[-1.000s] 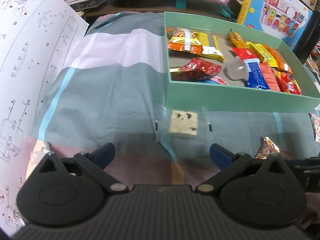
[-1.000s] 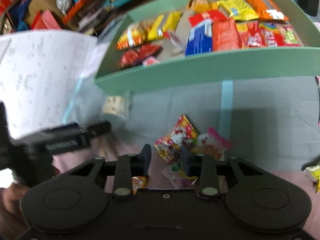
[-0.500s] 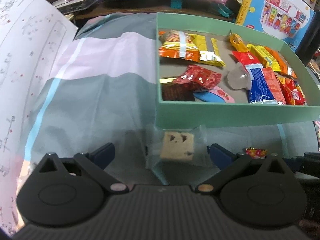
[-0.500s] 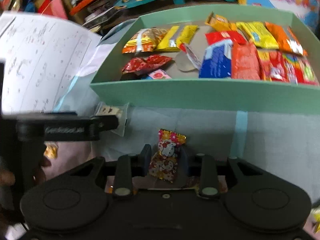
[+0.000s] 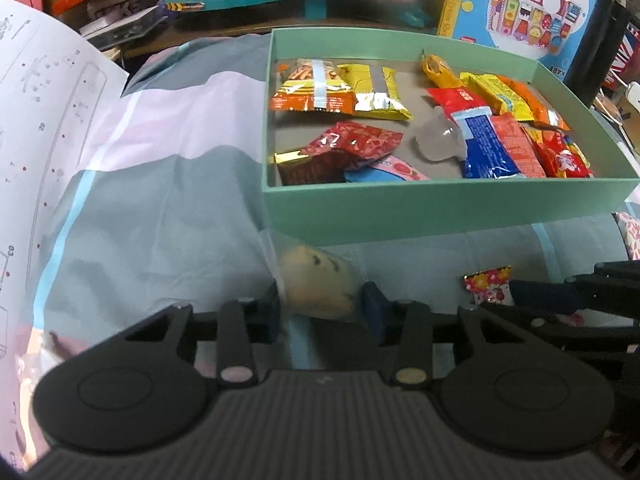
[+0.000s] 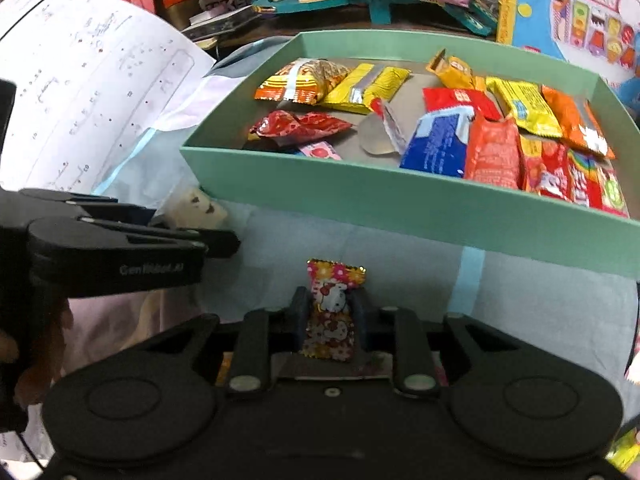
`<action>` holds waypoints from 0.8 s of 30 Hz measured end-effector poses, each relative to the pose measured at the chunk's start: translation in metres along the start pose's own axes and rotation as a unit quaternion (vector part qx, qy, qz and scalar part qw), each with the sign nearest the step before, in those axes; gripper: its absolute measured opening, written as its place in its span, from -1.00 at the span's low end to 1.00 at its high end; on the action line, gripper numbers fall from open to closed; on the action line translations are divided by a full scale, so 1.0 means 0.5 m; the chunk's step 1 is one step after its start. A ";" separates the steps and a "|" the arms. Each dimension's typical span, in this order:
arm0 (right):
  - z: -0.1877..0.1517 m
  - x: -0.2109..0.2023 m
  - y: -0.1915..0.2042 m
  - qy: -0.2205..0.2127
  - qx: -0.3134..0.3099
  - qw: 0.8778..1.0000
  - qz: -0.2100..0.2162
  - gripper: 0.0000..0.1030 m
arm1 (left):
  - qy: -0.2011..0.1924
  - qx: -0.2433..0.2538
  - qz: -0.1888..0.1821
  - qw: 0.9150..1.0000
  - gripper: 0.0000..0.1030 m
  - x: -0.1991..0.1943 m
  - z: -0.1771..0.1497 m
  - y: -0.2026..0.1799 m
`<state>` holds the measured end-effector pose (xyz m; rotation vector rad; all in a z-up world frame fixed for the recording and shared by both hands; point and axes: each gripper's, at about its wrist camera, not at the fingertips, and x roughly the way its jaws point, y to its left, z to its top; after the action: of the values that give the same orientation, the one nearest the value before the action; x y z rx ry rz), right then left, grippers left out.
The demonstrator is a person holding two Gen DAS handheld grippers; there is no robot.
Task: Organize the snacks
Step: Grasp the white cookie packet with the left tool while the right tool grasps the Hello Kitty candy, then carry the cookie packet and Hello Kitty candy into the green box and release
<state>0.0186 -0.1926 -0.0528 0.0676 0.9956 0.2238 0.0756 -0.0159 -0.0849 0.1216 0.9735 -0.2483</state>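
Observation:
A green box (image 5: 440,208) holds several snack packets and lies on a striped cloth; it also shows in the right wrist view (image 6: 400,200). My left gripper (image 5: 320,304) is shut on a clear-wrapped cookie (image 5: 316,280), just in front of the box's near wall. The cookie also shows in the right wrist view (image 6: 196,206), held by the left gripper (image 6: 192,228). My right gripper (image 6: 330,316) is shut on a red Hello Kitty candy packet (image 6: 332,308), held above the cloth in front of the box. That packet shows at the right of the left wrist view (image 5: 490,284).
A large white instruction sheet (image 5: 44,140) stands at the left, also in the right wrist view (image 6: 88,80). Toys and a colourful toy box (image 5: 532,4) crowd the back behind the green box. More small packets lie at the right edge of the cloth (image 5: 632,236).
My left gripper closed on the cookie and lifted it. My right gripper closed on the Hello Kitty packet and raised it off the cloth toward the box.

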 end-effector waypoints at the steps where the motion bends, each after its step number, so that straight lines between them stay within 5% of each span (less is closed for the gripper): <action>1: 0.002 0.002 0.006 0.000 -0.004 1.000 -0.001 -0.56 | 0.001 -0.007 -0.002 1.000 -0.29 -0.002 0.001 0.002; 12: -0.013 -0.059 -0.063 -0.006 0.084 0.996 0.041 -0.62 | -0.007 -0.010 -0.028 1.000 -0.61 -0.072 -0.023 0.004; 24: -0.024 -0.103 -0.091 -0.026 0.113 0.992 0.040 -0.62 | 0.012 0.022 -0.029 0.999 -0.67 -0.060 -0.049 -0.048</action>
<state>-0.0111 -0.2487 -0.0241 0.3183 0.9636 0.1803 0.0334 -0.0289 -0.0734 0.1375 0.9976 -0.3221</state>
